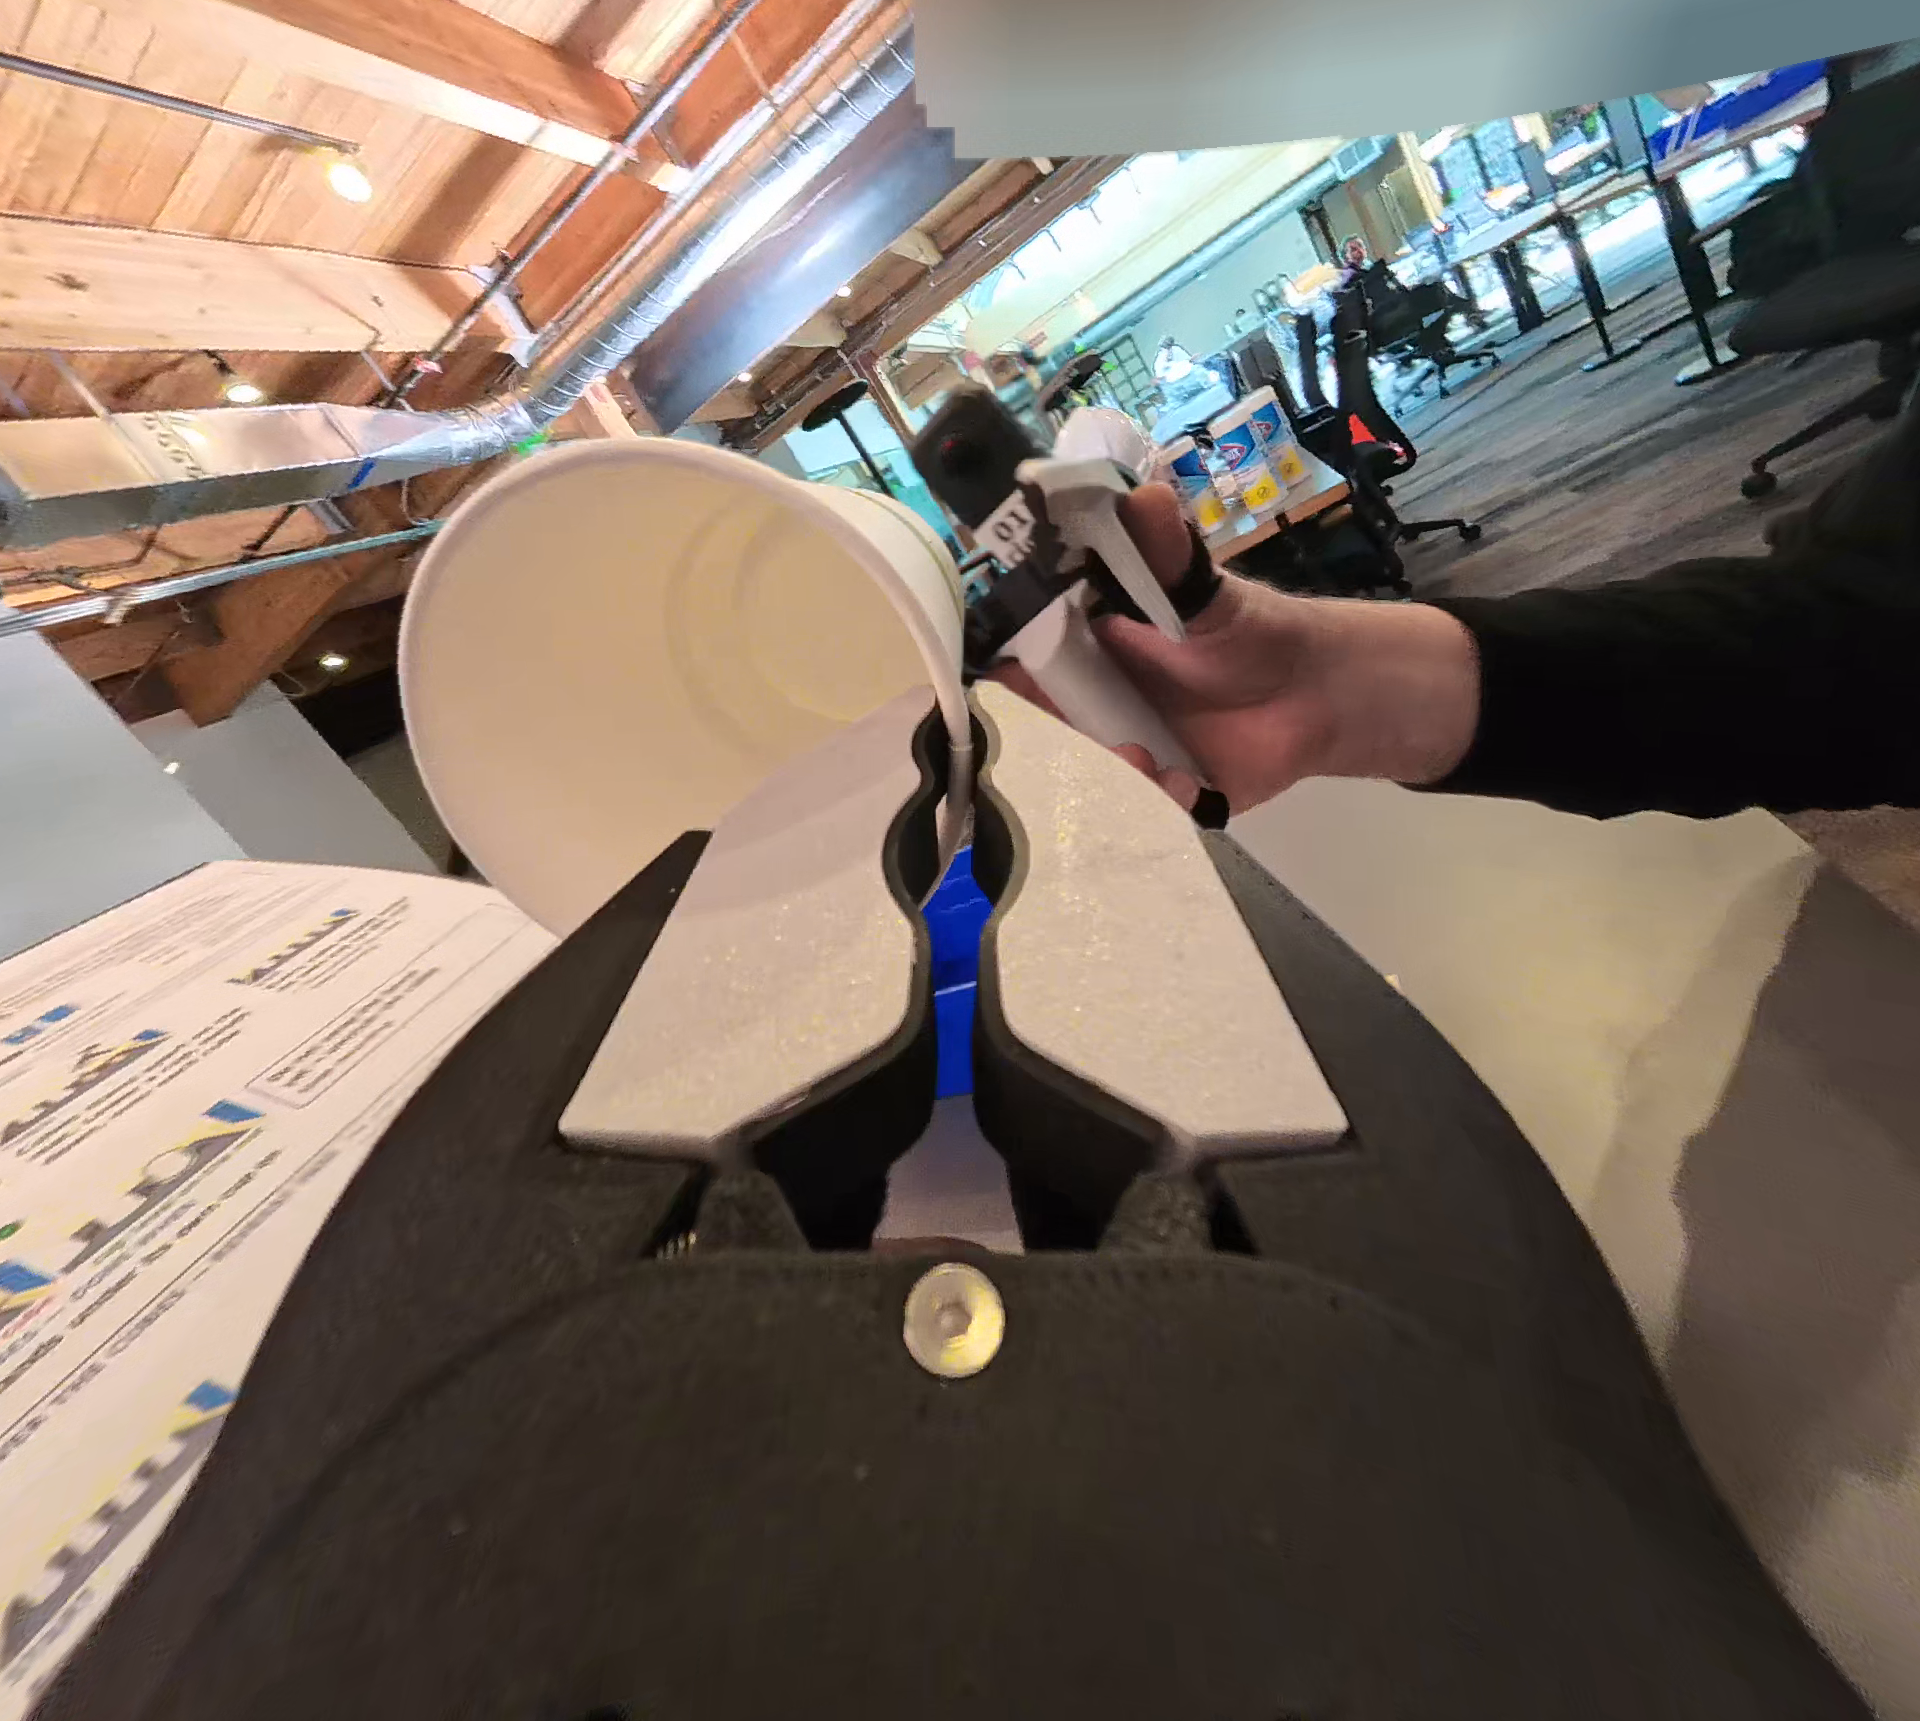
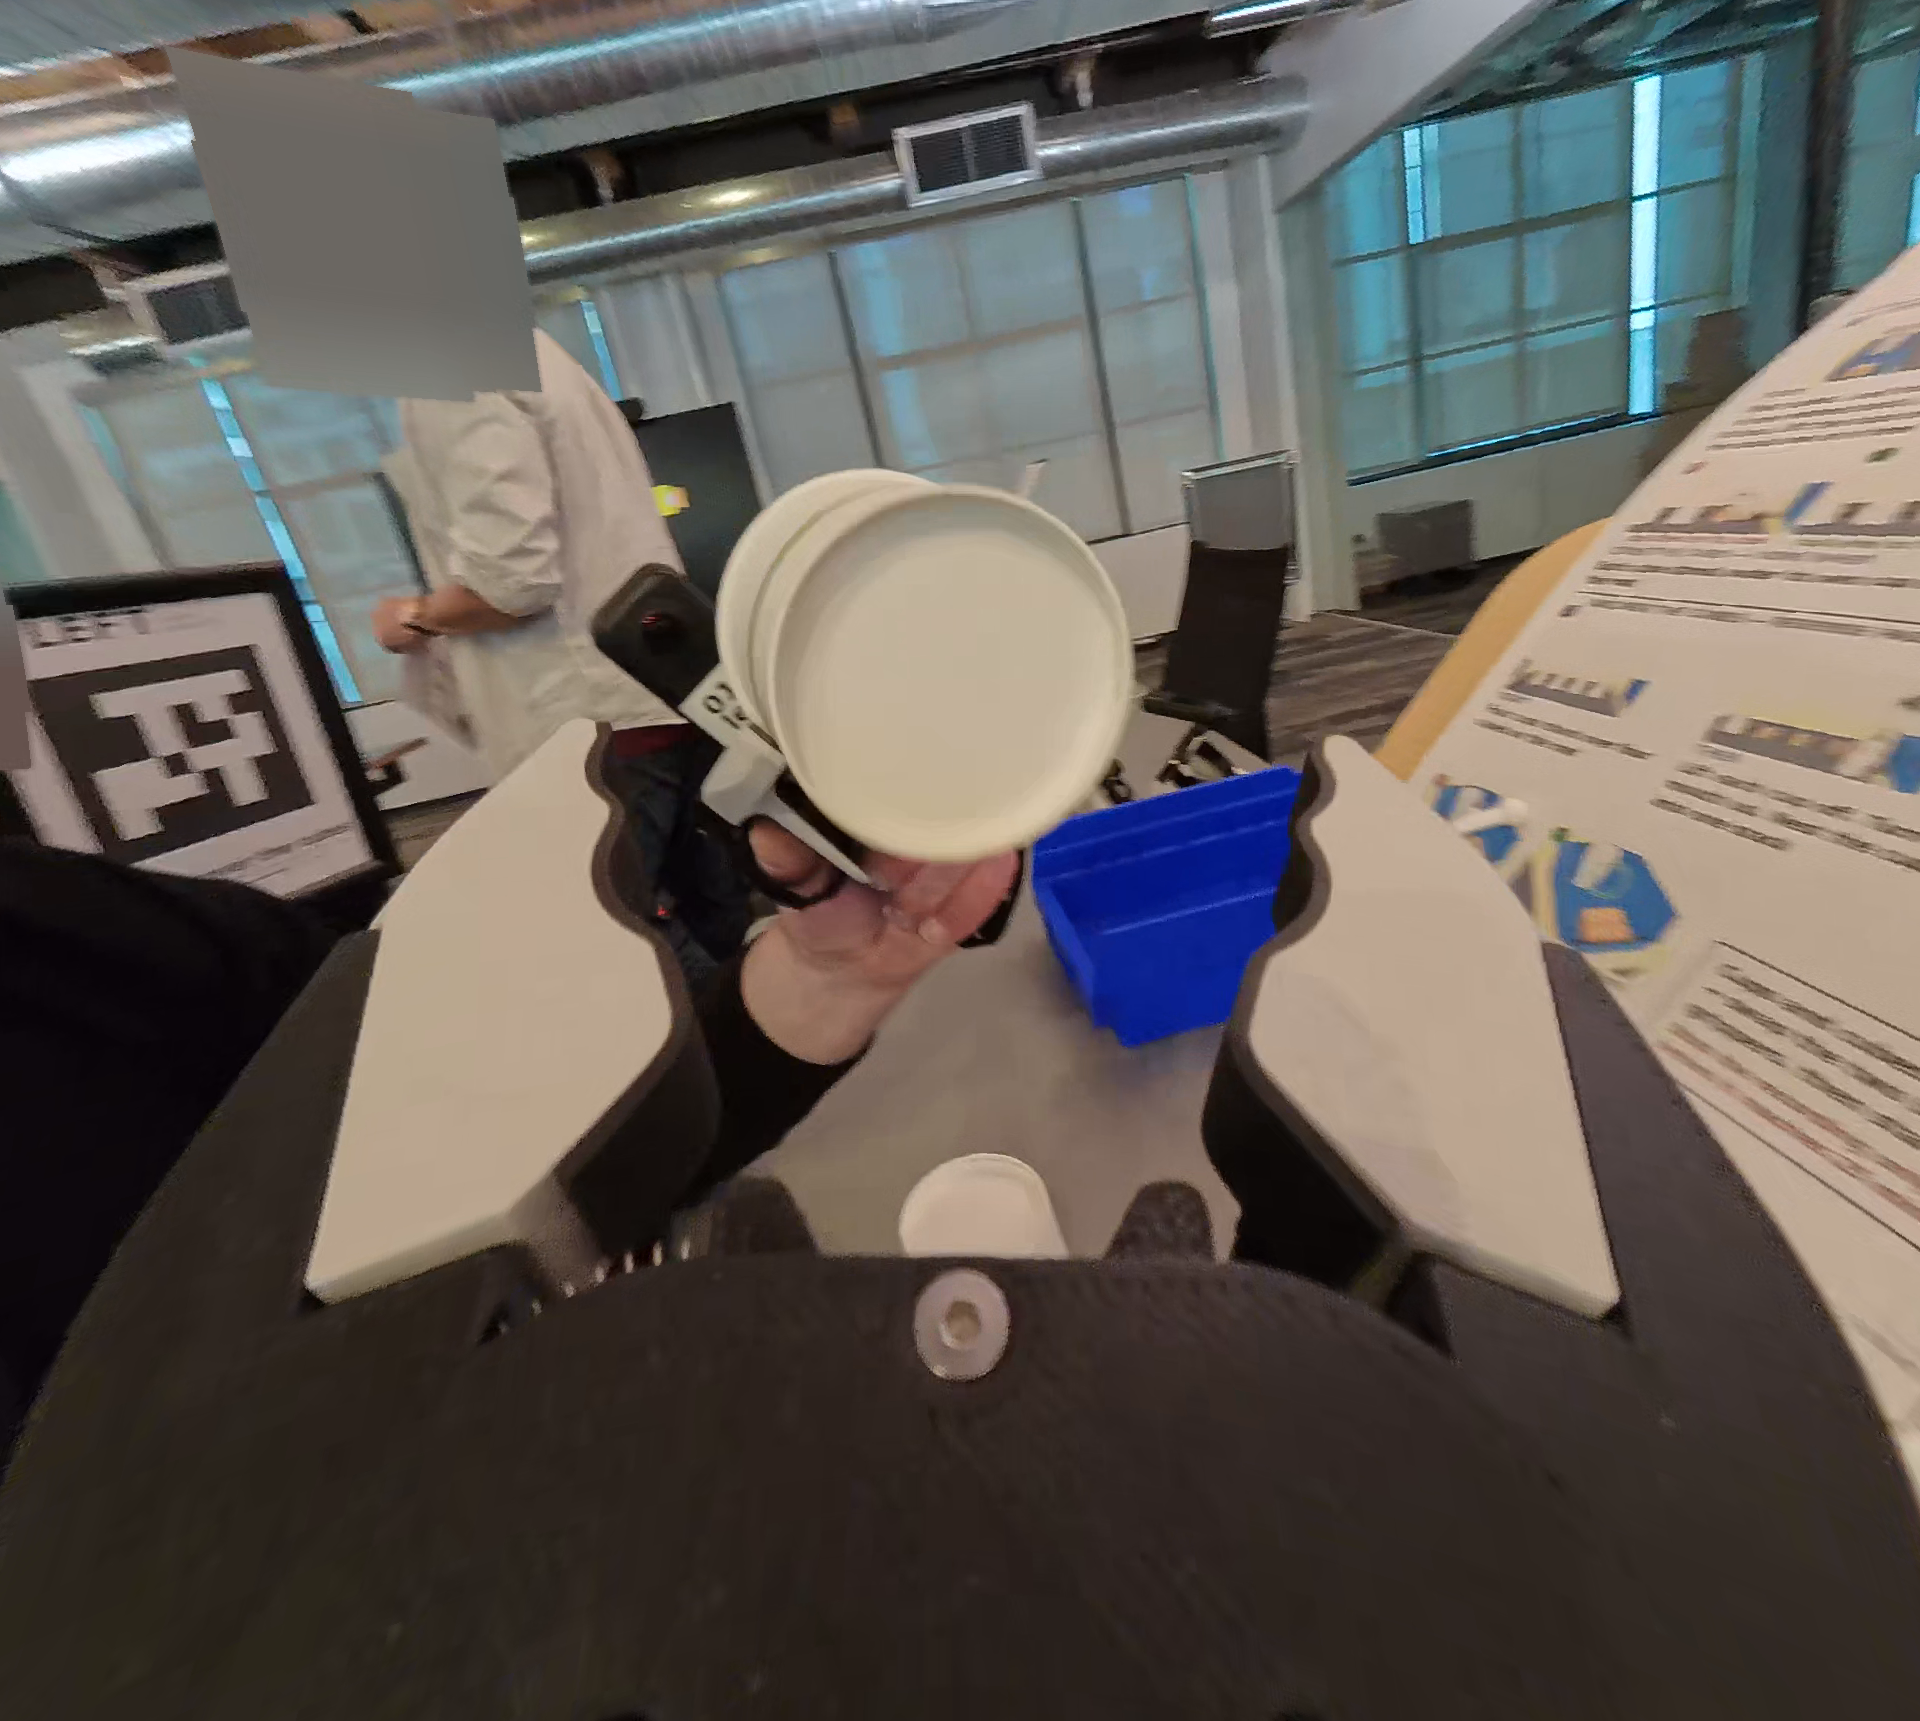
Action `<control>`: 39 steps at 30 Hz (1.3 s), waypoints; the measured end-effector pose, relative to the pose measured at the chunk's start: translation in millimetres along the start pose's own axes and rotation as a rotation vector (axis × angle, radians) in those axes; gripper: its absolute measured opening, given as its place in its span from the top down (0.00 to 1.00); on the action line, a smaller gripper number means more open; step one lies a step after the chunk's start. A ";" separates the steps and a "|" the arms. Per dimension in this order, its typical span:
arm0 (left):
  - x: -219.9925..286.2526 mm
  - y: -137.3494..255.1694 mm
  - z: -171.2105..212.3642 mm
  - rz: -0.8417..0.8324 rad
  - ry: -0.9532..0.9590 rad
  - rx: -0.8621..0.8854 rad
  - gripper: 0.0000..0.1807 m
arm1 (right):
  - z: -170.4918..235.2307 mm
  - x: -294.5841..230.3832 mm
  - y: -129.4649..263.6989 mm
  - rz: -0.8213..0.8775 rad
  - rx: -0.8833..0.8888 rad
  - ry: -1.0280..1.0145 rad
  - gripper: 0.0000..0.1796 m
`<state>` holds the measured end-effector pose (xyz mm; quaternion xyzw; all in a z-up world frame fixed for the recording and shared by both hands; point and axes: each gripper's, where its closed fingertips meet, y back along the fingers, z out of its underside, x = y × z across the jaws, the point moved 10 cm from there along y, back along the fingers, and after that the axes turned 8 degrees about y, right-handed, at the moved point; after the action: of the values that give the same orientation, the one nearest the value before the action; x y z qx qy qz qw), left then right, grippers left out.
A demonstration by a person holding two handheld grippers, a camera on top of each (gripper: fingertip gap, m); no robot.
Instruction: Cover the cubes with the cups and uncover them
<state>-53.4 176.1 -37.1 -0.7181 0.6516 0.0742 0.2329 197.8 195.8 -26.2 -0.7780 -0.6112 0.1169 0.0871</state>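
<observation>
- Up off the table, the left gripper (image 1: 958, 772) pinches the rim of a white paper cup (image 1: 665, 663); its jaws are nearly together, with only the cup wall between them.
- That cup is tilted, its open mouth turned toward the left wrist camera — the right wrist view shows its flat base (image 2: 940, 674) instead.
- Through the narrow gap between the left fingers a bit of blue bin (image 1: 954, 996) shows.
- Facing it, the right gripper (image 2: 951, 824) stands wide open and holds nothing; the lifted cup sits farther off, framed between its fingers.
- Below the right gripper, a second white cup (image 2: 982, 1206) stands on the grey table (image 2: 997, 1079), near the camera.
- Just beyond, the blue bin (image 2: 1164, 902) rests on the table — no cube can be made out in either view.
- Printed sheets (image 2: 1714, 736) lie along the table's edge.
</observation>
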 end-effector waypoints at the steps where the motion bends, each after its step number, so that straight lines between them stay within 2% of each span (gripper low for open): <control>1: 1.4 -2.8 2.1 0.015 0.001 -0.006 1.00 | 0.1 -0.3 -2.5 -0.025 -0.004 -0.007 0.33; 5: 6.4 -8.8 8.7 0.057 0.013 -0.003 1.00 | 3.2 -2.0 -9.5 -0.094 -0.050 -0.017 0.39; 8: 8.9 -12.3 11.9 0.079 0.015 -0.012 1.00 | 4.1 -0.5 -8.2 -0.117 -0.034 -0.037 0.54; 14: 6.6 -15.1 14.9 0.073 0.045 -0.018 0.99 | -1.0 1.9 -3.1 -0.084 -0.029 -0.019 0.54; 16: 4.4 -11.4 11.8 0.045 0.038 0.001 0.87 | -12.1 3.8 6.7 -0.041 -0.016 0.010 0.54; 18: 0.1 -4.6 6.7 0.043 0.033 -0.006 0.84 | -26.0 4.7 20.5 0.012 -0.062 0.070 0.55; 20: -5.6 5.1 1.5 0.011 0.012 -0.016 0.85 | -39.7 2.9 36.5 0.087 -0.168 0.161 0.55; 23: -12.8 21.0 -5.4 -0.007 -0.027 -0.040 1.00 | -53.2 -5.0 58.2 0.162 -0.385 0.260 0.54; 31: -28.6 44.1 -19.3 -0.142 -0.068 -0.129 1.00 | -51.1 -25.5 103.5 0.287 -0.884 0.312 0.55; 39: -28.8 47.9 -25.3 -0.193 -0.099 -0.179 1.00 | -4.9 -35.9 125.6 0.314 -1.211 0.214 0.55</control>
<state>-108.9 189.1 -14.4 -0.7909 0.5579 0.1446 0.2059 308.1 131.0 -53.8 -0.7770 -0.4355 -0.3165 -0.3262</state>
